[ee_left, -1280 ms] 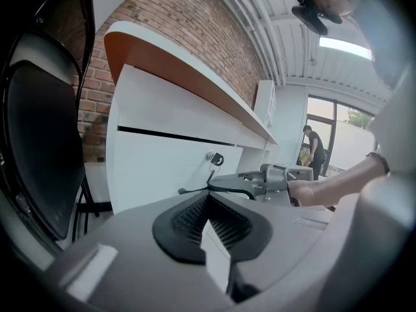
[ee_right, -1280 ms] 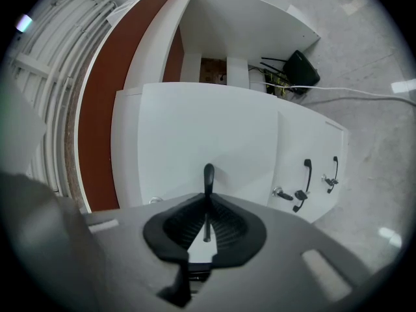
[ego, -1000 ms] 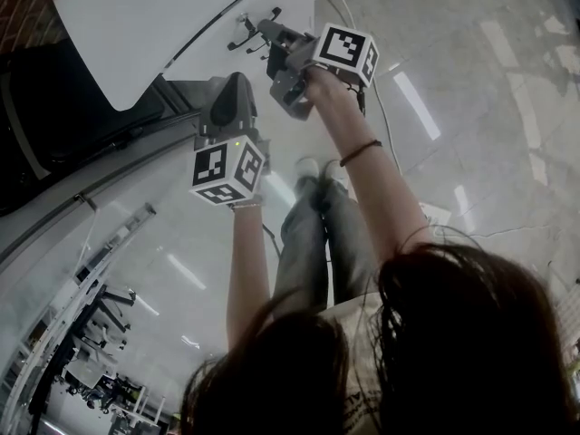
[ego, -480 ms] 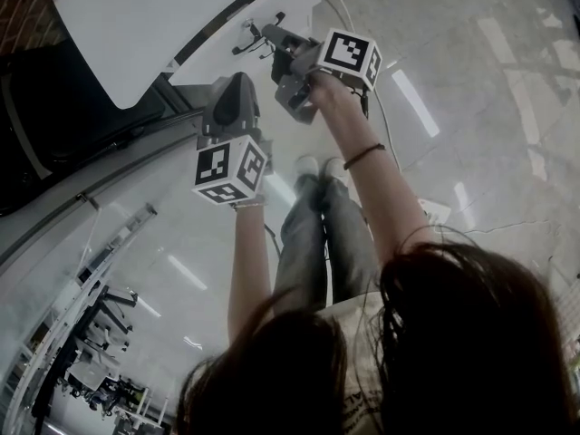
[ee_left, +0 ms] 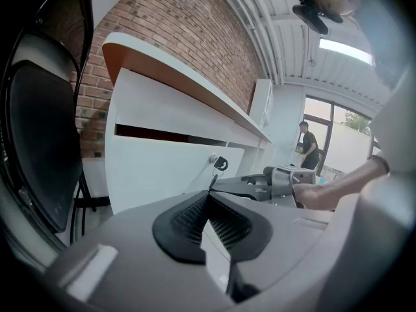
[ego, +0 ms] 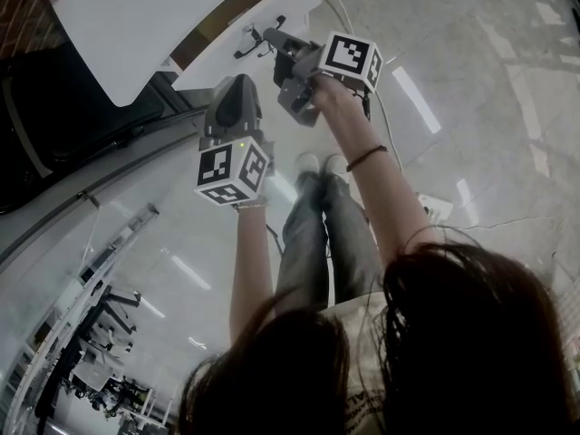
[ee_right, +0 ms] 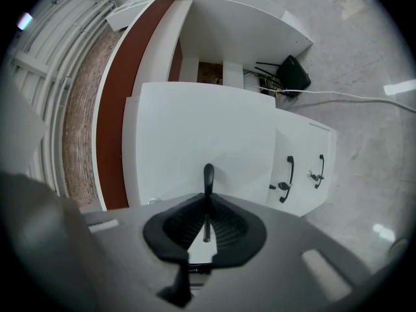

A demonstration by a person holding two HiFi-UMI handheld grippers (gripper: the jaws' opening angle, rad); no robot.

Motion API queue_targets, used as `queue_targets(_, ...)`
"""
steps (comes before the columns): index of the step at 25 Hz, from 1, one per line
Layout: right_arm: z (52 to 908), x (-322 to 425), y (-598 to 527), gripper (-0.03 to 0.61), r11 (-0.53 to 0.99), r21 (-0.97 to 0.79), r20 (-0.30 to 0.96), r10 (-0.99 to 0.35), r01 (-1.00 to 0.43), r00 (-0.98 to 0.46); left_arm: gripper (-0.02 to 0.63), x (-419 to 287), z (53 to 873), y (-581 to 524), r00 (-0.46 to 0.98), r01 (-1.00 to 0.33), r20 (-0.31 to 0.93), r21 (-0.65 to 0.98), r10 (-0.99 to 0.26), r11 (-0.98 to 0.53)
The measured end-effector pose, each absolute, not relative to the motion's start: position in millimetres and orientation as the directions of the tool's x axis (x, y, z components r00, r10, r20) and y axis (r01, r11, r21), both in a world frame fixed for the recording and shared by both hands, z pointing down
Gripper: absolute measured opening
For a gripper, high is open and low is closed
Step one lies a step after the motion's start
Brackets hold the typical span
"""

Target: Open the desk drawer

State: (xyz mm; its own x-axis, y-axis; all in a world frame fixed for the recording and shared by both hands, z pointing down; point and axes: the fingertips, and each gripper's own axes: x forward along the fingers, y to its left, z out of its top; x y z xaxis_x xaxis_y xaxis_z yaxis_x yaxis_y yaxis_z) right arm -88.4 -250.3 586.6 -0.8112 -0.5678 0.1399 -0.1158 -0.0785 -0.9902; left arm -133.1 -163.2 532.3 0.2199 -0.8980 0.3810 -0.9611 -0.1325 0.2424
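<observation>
The white desk (ego: 145, 16) fills the top left of the head view. Its drawer front (ego: 222, 62) stands out a little, with a brown gap (ego: 227, 14) showing above it. My right gripper (ego: 270, 37) reaches to the drawer front. In the right gripper view that gripper (ee_right: 207, 203) is shut on a black drawer handle (ee_right: 208, 173) on the white drawer front (ee_right: 195, 135). My left gripper (ego: 231, 87) hangs lower, beside the desk; its jaws (ee_left: 209, 199) are shut with nothing between them. From there I see the right gripper (ee_left: 273, 182) and the dark drawer gap (ee_left: 156, 134).
Two more black handles (ee_right: 289, 171) (ee_right: 320, 164) and a key (ee_right: 314, 176) sit on the lower cabinet front. A black chair (ego: 54, 98) stands left of the desk. A white cable (ego: 385, 107) runs over the glossy floor. A person (ee_left: 308, 145) stands far off.
The drawer has come out: the thin dark line above its front has widened into a brown gap. My right gripper has drawn back slightly with the handle. The left gripper has barely moved.
</observation>
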Motion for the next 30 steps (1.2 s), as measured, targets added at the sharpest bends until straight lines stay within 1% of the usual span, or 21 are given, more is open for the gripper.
queue_targets(30,587,-73,-229,0.021,-0.084,-0.991,0.135,-0.562,-0.105,-0.816,-0.002,-116,528,-147,0.218,-0.962,0.381,0.241,-0.898,-0.131)
